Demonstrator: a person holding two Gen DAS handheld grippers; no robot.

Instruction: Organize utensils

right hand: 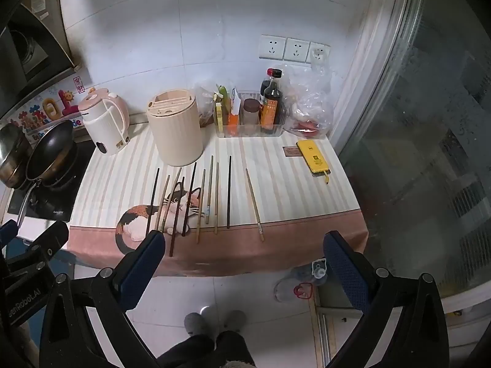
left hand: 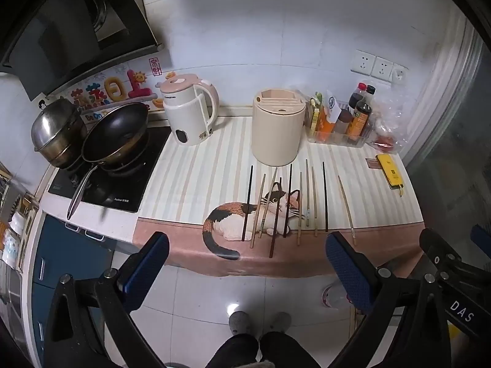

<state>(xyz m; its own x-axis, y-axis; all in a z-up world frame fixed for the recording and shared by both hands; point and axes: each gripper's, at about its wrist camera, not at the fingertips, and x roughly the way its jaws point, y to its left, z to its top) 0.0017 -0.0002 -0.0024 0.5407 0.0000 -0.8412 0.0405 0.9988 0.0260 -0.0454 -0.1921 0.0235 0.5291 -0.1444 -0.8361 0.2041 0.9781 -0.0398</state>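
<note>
Several chopsticks lie side by side on the cat-print cloth, some dark, some pale wood; they also show in the right wrist view. One pale chopstick lies apart to the right. A cream cylindrical utensil holder with slots on top stands upright just behind them, also in the right wrist view. My left gripper is open and empty, held in front of the counter edge. My right gripper is open and empty, also short of the counter edge.
A white kettle stands left of the holder. A wok and a steel pot sit on the stove at left. A clear tray of sauce bottles, a plastic bag and a yellow phone-like device are at right. A glass door is at the far right.
</note>
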